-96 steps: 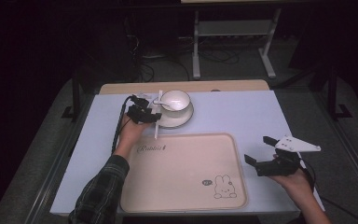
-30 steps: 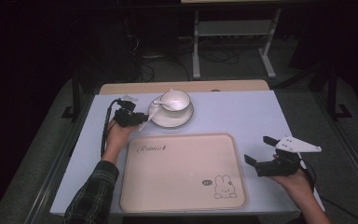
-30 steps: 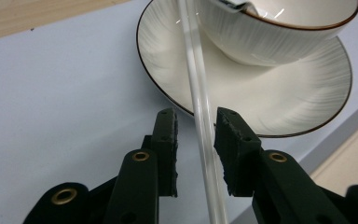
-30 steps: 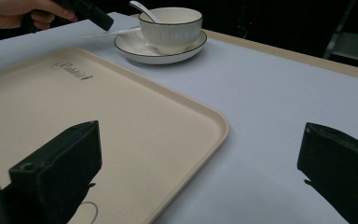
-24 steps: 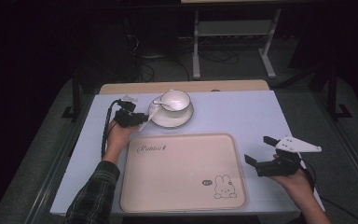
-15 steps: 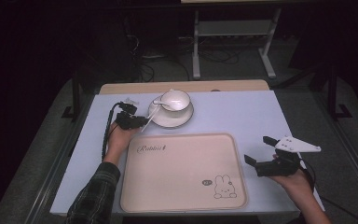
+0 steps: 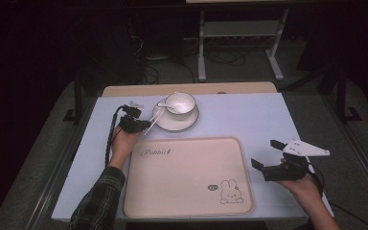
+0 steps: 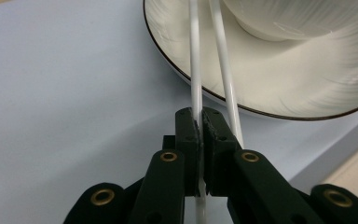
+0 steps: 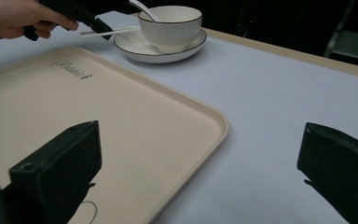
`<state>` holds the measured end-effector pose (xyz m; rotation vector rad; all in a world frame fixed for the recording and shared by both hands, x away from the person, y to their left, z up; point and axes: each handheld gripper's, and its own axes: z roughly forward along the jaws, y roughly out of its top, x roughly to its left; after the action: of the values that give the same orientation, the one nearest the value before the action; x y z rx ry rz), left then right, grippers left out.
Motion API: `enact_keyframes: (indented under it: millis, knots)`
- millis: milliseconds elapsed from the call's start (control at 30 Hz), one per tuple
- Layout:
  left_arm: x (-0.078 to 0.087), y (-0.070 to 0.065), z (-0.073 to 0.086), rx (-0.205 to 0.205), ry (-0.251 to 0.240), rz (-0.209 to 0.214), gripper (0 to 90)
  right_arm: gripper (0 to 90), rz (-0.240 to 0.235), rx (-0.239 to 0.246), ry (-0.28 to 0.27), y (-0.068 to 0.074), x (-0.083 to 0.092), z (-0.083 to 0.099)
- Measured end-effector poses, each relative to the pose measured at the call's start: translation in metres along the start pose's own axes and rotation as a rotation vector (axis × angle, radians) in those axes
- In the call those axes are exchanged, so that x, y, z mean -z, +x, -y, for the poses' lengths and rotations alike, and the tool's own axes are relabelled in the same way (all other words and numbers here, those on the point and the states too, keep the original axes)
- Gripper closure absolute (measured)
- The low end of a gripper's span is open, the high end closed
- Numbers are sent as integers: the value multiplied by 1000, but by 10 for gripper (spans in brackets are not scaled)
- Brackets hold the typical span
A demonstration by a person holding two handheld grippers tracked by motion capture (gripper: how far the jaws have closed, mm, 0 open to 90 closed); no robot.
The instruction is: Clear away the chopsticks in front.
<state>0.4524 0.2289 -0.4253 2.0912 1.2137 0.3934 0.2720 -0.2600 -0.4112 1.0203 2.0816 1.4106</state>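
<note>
A white bowl [image 7: 180, 103] with a spoon [image 7: 164, 104] in it stands on a white plate [image 7: 175, 123] at the table's far middle. Two white chopsticks [image 7: 154, 117] rest on the plate's left rim. My left gripper [image 7: 146, 125] is just left of the plate. Its jaws have just been closing and are now shut on one chopstick [image 8: 195, 70]. The other chopstick [image 8: 223, 70] passes beside the right jaw. My right gripper [image 7: 264, 154] hovers open to the right of the beige tray [image 7: 187, 177], with nothing between its fingers [image 9: 60, 172].
The tray, printed with a rabbit drawing [image 7: 231, 191], fills the near middle of the pale blue table [image 7: 249, 115]. A wooden strip [image 7: 191, 89] runs along the table's far edge. A metal stand [image 7: 239, 33] and cables are on the floor beyond.
My left gripper has drawn back from over the plate to its left side and has stayed there for the last second. The right hand has not moved.
</note>
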Motion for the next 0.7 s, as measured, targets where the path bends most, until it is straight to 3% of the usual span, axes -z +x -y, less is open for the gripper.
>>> enact_keyframes:
  millis: [300,633,700]
  knots:
    - [18,7,0,18,-45,-13,860,0,1,-5,-1,-1,0,0]
    - [55,18,18,47,-75,41,859,0,3,-5,-1,0,0,0]
    - [65,21,28,61,-76,62,859,0,5,0,-2,0,1,0]
